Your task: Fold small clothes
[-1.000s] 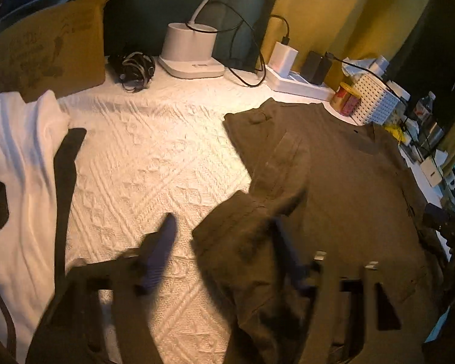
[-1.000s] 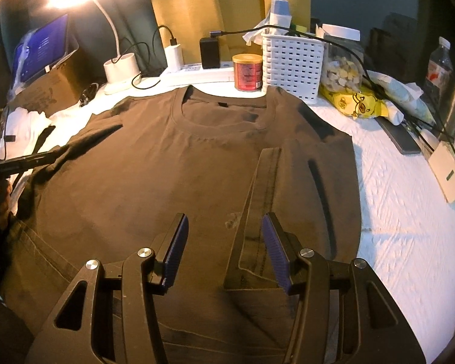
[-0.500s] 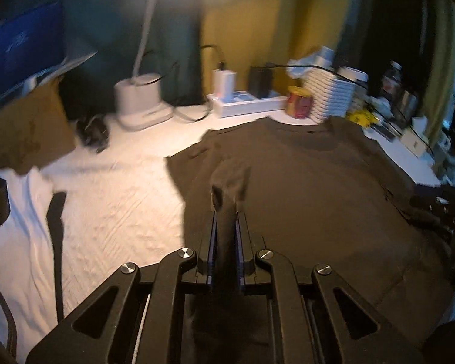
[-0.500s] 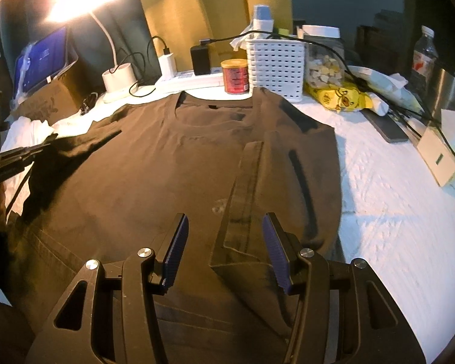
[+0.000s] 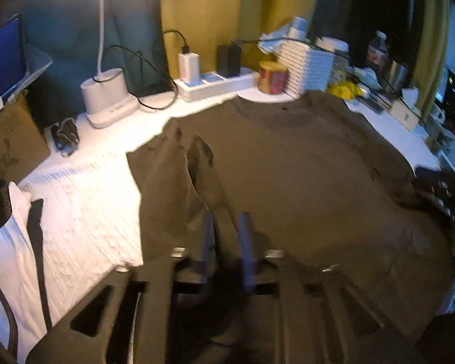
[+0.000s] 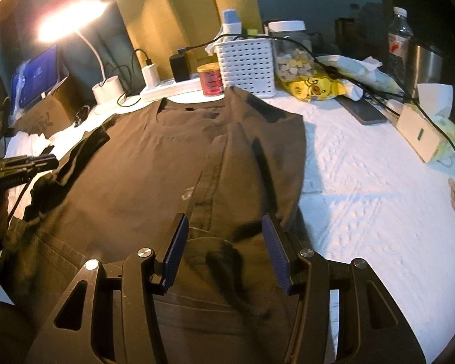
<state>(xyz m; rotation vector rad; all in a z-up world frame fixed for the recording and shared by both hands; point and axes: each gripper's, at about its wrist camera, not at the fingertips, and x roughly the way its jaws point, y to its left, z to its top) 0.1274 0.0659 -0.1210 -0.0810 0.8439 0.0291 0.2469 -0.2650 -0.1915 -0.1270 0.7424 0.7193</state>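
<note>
A dark brown t-shirt (image 5: 303, 176) lies spread on the white textured cover, collar toward the back. In the left wrist view my left gripper (image 5: 227, 227) has its fingers a little apart around a raised fold of the shirt's left side; the view is blurred. In the right wrist view the shirt (image 6: 142, 163) has its right side folded inward. My right gripper (image 6: 224, 242) is open just above the folded right edge near the hem. The left gripper (image 6: 30, 163) shows at the far left by the shirt's left sleeve.
At the back stand a white lamp base (image 5: 109, 100), a power strip with chargers (image 5: 215, 82), a red can (image 6: 210, 79) and a white basket (image 6: 245, 63). A white garment (image 5: 6, 242) lies at the left. A phone and a box (image 6: 418, 133) lie at the right.
My left gripper was open, then shut on a fold of the shirt's left side and lifted it; now its fingers have parted a little. My right gripper stayed open and drew back.
</note>
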